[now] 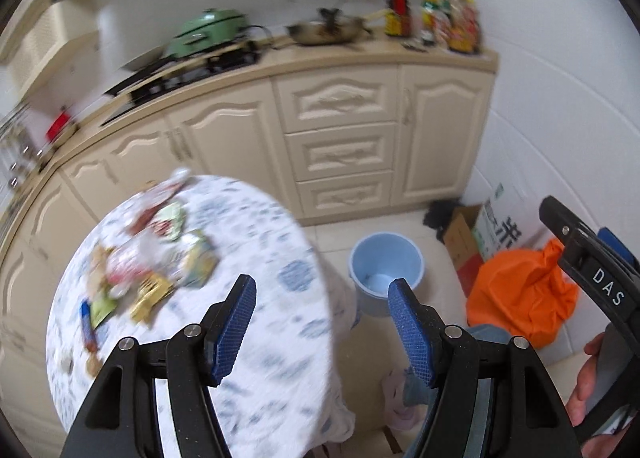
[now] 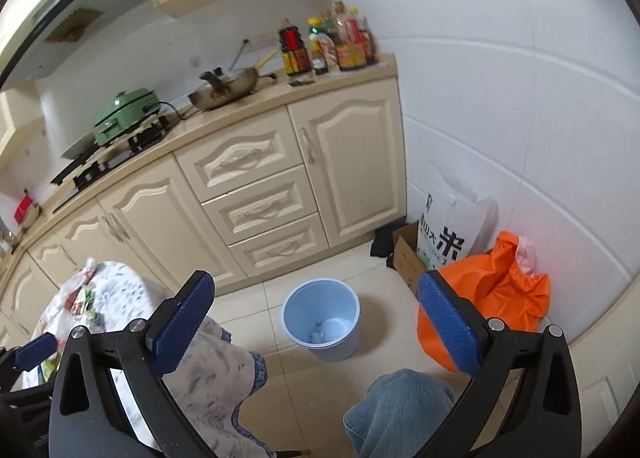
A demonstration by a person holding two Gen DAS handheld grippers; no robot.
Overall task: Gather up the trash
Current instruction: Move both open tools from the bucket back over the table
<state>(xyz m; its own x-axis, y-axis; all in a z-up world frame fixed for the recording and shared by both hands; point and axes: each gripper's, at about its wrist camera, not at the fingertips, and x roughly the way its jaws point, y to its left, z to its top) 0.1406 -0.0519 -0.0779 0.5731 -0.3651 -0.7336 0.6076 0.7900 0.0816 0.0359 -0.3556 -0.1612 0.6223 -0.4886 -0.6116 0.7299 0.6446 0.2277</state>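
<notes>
A pile of snack wrappers (image 1: 152, 258) lies on the left part of a round table with a white and blue cloth (image 1: 272, 358); the same wrappers (image 2: 80, 298) show at the table's far edge in the right wrist view. A light blue bin (image 1: 386, 270) (image 2: 320, 318) stands on the floor just right of the table, with a few small pale scraps at its bottom. My left gripper (image 1: 322, 282) hangs open and empty above the table's right edge. My right gripper (image 2: 316, 278) is open wide and empty, high above the bin. One left-gripper finger (image 2: 36, 350) shows at the lower left.
Cream cabinets (image 2: 256, 193) run along the back, their counter carrying a green pot (image 2: 124, 109), a wok (image 2: 224, 89) and sauce bottles (image 2: 328, 41). An orange bag (image 2: 492, 298), a rice sack (image 2: 444, 230) and a cardboard box (image 2: 404, 254) crowd the right corner. A jeans-clad knee (image 2: 400, 410) is below.
</notes>
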